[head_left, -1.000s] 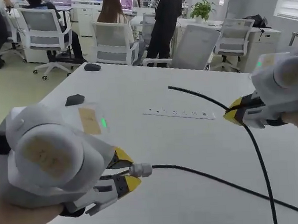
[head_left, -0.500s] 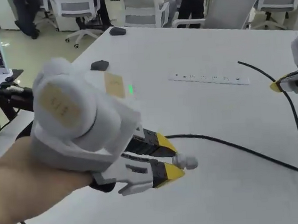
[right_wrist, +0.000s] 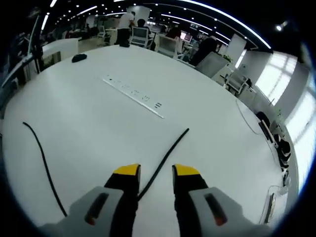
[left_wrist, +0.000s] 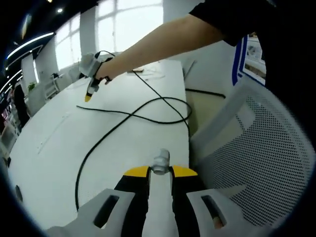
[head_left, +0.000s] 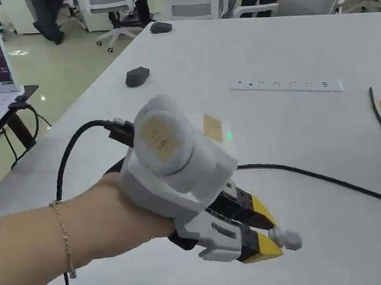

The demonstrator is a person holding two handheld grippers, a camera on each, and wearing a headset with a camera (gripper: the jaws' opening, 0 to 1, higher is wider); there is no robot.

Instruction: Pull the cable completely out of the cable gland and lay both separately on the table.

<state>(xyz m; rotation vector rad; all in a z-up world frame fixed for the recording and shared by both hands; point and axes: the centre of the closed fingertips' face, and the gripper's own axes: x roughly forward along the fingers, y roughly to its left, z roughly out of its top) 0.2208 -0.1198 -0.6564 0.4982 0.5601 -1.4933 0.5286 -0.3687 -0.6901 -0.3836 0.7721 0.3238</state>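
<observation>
My left gripper (head_left: 265, 231) is low over the near part of the white table (head_left: 313, 40), shut on the small grey cable gland (head_left: 286, 238). The gland (left_wrist: 160, 162) sticks out past the yellow fingertips with no cable in it. The black cable (head_left: 320, 179) lies loose on the table beyond it, curving away to the right. Far across the table, my right gripper (left_wrist: 89, 94) is held over the cable (left_wrist: 123, 116). In the right gripper view its jaws (right_wrist: 156, 173) stand apart, and the cable's end stretch (right_wrist: 165, 158) runs between them on the tabletop.
A white power strip (head_left: 286, 85) lies mid-table, with a dark mouse (head_left: 137, 76) to its left and another (head_left: 161, 27) farther back. A mesh office chair (left_wrist: 247, 148) stands against the table's edge. Office chairs and people are behind the table.
The cable has come out of the gland. My left gripper carried the gland toward the near table edge, away from the cable. The right gripper now sits at the right border of the head view.
</observation>
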